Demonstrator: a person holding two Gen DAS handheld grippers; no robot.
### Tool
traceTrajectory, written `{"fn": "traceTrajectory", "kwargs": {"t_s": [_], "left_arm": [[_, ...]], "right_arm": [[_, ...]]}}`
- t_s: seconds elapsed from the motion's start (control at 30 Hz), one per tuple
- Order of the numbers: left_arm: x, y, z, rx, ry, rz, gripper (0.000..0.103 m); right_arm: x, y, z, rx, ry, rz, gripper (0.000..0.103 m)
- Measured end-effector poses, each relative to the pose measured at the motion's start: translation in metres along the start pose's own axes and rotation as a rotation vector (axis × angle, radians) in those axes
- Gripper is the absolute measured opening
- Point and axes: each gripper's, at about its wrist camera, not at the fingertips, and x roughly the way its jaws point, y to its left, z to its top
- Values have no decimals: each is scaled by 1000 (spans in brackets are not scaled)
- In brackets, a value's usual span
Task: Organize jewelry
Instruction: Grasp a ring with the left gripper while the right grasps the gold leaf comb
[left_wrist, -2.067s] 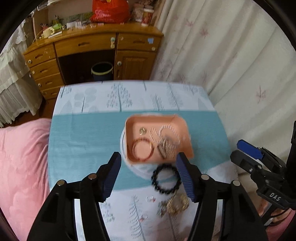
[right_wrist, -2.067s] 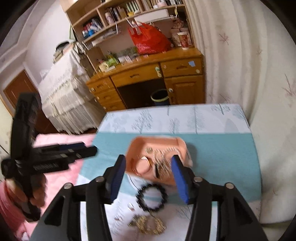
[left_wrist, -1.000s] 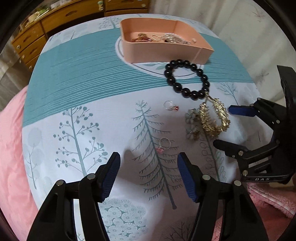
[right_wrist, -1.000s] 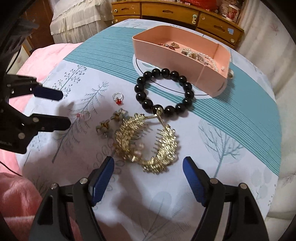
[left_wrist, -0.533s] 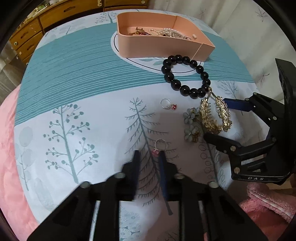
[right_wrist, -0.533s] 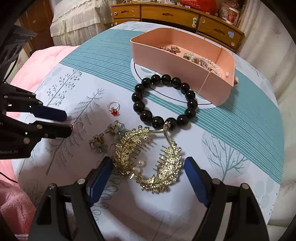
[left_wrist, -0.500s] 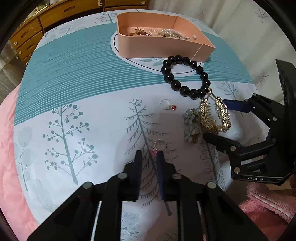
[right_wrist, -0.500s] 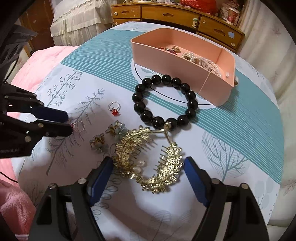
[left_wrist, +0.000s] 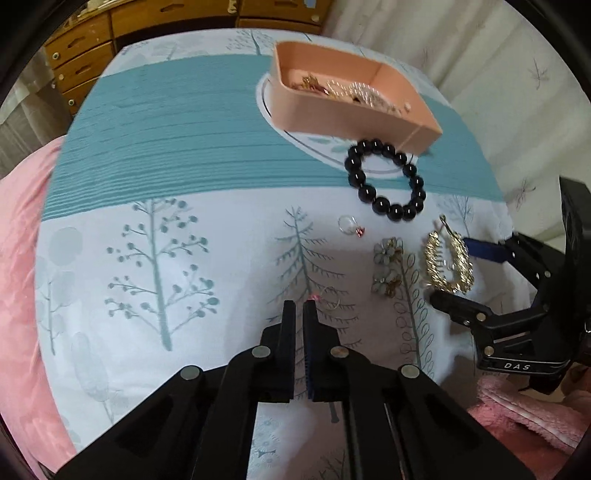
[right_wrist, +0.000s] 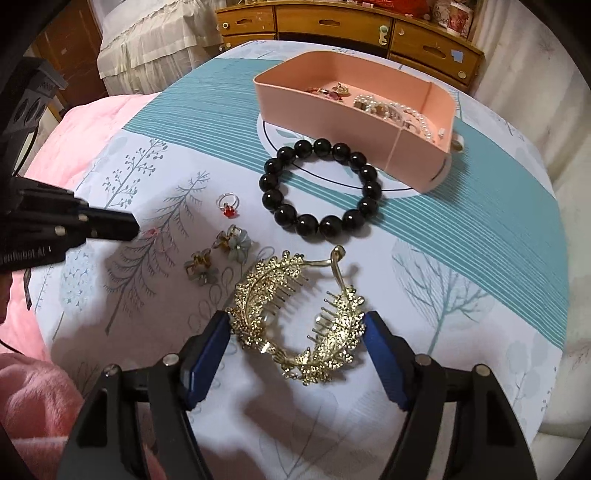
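Jewelry at the left claw: the thin silver ring with a tiny pink stone (left_wrist: 317, 296) lies on the tabletop right at the tips.
Left claw (left_wrist: 299, 308): pressed together and angled steeply down. Whether it nips the ring's edge I cannot tell.
Likely reason: a low, closed pinch suits so thin a ring.
Right claw (right_wrist: 295, 325): spread, one blue pad on each side of the gold leaf-shaped hair clip with comb teeth (right_wrist: 258, 295). Whether the pads touch it is unclear.
Likely reason: the wide stance fits the clip's full span, ready to squeeze.
Beyond the clip, 12 o'clock: the black round-bead bracelet (right_wrist: 308, 225) lies flat, near the tray's front wall.
At 10 o'clock: two grey-petalled flower earrings (right_wrist: 234, 243) lie side by side. The silver ring with a red stone (right_wrist: 228, 206) lies past them.
Farthest, 12 to 1 o'clock: the pink rectangular plastic tray (right_wrist: 332, 110) already holds pearls and small gold pieces, so it looks like the destination.
Tabletop (right_wrist: 443, 221): covered by a white and teal tree-print cloth.
Progress: five loose pieces or pairs lie outside the tray.
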Motion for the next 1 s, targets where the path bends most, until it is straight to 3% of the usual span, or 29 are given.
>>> {"fn": "traceTrajectory", "kwargs": {"t_s": [0.1,0.27,0.4,0.5,0.6,0.83,1.0], "left_arm": [[-12,7,4,-17,-15,1,2],[-16,13,10,-12,5,-61,4],[-4,-1,13,51,31,-61,23],[6,-12,11,83,51,-60,25],[16,-20,11,103,67,-37,24],[29,-28,15,128,73,-22,6],[28,-26,9,140,57,-22,4]], "right_arm": [[-11,-5,-1,33,-12,7,74],[-33,-15,-1,98,-49,20,74],[-46,-22,-1,146,-77,22,74],[-52,-26,0,177,-88,13,74],[-56,-29,-2,199,-95,7,74],[-67,-34,-12,215,-87,-17,74],[-74,-40,-15,233,-85,-30,74]]}}
